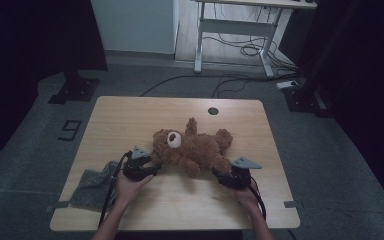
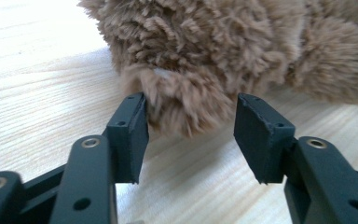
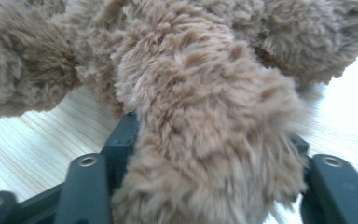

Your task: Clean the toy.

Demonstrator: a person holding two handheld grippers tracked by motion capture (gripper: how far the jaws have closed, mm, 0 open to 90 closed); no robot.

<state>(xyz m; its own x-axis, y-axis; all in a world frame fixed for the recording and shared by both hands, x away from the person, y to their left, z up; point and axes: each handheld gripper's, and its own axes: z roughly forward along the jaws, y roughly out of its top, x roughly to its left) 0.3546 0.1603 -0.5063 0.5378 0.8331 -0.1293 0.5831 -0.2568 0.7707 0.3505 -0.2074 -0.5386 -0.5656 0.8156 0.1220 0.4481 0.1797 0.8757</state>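
The teddy bear [image 1: 192,146] lies on the table [image 1: 130,115] between both grippers. The left gripper [image 2: 189,135] has its jaws apart; a furry limb tip sits between them, brushing one pad and clear of the other. The right gripper [image 3: 209,154] holds a bear limb, fur filling the gap between its jaws

Dim high view, bright blurred fur close-ups
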